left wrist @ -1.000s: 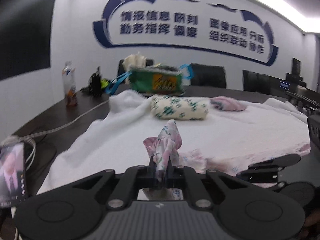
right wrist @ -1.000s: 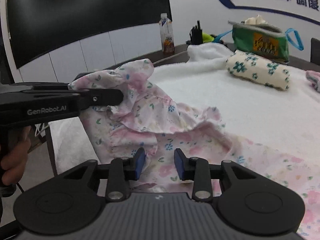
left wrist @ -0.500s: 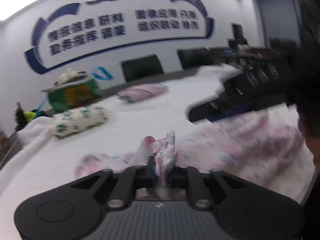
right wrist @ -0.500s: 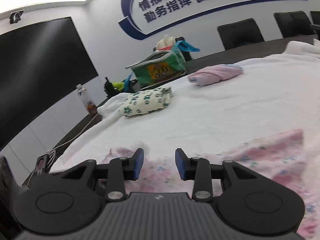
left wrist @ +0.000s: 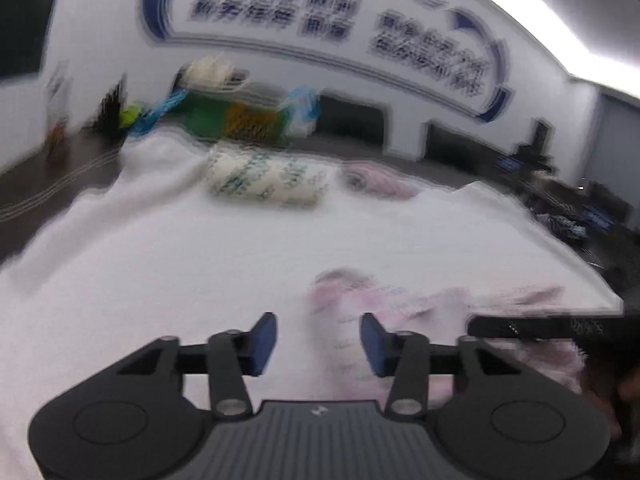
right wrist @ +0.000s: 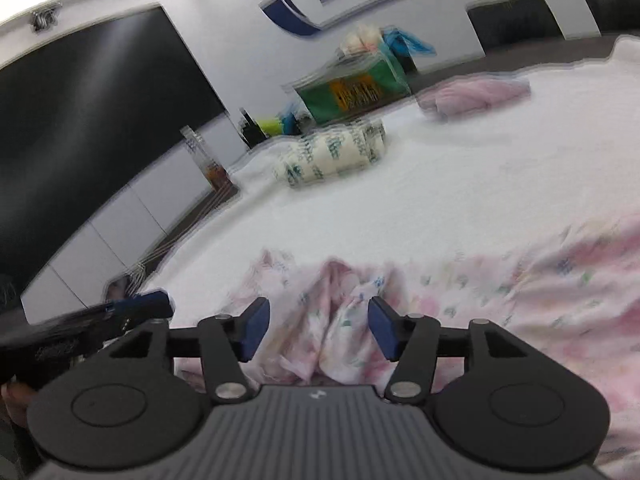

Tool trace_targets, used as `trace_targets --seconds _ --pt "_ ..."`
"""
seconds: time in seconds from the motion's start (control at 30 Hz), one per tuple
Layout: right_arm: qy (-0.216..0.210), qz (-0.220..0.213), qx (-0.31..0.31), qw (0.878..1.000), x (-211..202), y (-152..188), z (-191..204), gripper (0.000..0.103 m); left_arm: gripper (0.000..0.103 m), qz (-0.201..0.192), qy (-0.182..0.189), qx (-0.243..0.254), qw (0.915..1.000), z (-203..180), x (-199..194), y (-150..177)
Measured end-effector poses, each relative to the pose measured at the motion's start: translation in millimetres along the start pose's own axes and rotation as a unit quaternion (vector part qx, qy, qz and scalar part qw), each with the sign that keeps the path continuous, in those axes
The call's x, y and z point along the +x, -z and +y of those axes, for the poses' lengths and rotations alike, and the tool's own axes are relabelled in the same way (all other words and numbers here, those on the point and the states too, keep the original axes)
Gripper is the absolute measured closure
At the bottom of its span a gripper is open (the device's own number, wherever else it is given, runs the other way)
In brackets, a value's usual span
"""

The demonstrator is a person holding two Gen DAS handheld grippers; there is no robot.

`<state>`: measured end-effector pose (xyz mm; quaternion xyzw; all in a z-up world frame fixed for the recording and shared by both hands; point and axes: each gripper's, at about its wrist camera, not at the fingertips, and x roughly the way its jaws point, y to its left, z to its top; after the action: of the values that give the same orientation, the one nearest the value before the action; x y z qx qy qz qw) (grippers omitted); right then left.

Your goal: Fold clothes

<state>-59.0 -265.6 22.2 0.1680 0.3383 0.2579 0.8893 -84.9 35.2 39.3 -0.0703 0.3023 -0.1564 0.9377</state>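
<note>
Showing only in right view: dark screen point(right wrist: 92, 120), bottle point(right wrist: 204, 160).

Up close, the left gripper point(left wrist: 318, 342) is a matte black plastic tool with a wide rounded body. A ribbed grey panel runs down its middle under a small pale logo. Round raised discs sit at the near left and near right corners. Two black linkage arms reach forward on silver pivot screws, each ending in a flat blue pad point(left wrist: 262, 342).

The right gripper point(right wrist: 318, 330) has the same build: black shell, ribbed centre, pale logo, silver screws, blue pads point(right wrist: 254, 330). Seen side-on from the other camera, each gripper is a long, slim black bar; the left one shows blurred pale lettering on its side.
</note>
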Motion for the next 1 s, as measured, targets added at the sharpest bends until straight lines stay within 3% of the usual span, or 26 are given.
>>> trace_targets --seconds 0.03,0.1,0.2,0.33,0.47,0.5,0.57,0.6,0.7,0.83,1.0 --pt "0.007 0.008 -0.01 1.0 9 3 4 0.056 0.065 0.013 -0.003 -0.008 0.9999 3 10 0" --pt "0.021 0.021 -0.038 0.999 21 11 12 0.09 0.065 0.033 -0.003 -0.013 0.9993 4 25 1" --pt "0.034 0.004 -0.047 0.998 5 19 12 0.093 0.06 0.039 0.0 0.017 0.9991 -13 31 7" --pt "0.065 -0.008 -0.027 0.997 -13 18 -5 0.093 0.059 0.043 -0.03 0.074 0.9959 -40 35 24" --pt "0.077 -0.002 -0.046 0.996 -8 22 1 0.08 0.059 0.04 -0.031 0.083 0.9952 -37 26 27" --pt "0.077 -0.006 -0.053 0.996 -11 22 3 0.068 0.058 0.041 -0.019 0.078 0.9959 -32 19 22" --pt "0.082 -0.035 -0.055 0.995 -34 20 1 0.047 0.047 0.039 0.005 0.069 0.9968 -17 5 9" --pt "0.085 -0.051 -0.053 0.994 -47 19 -2 0.041 0.044 0.038 0.005 0.07 0.9968 -11 0 -2" --pt "0.107 -0.071 -0.037 0.991 -87 21 -18 0.039 0.043 0.042 0.004 0.09 0.995 0 -2 -34" --pt "0.115 -0.072 0.039 0.99 -124 31 -47 0.039 0.031 0.075 0.047 0.16 0.9831 -6 22 -69" --pt "0.093 -0.06 0.108 0.988 -140 47 -61 0.038 0.03 0.131 0.128 0.189 0.9648 0 76 -75"
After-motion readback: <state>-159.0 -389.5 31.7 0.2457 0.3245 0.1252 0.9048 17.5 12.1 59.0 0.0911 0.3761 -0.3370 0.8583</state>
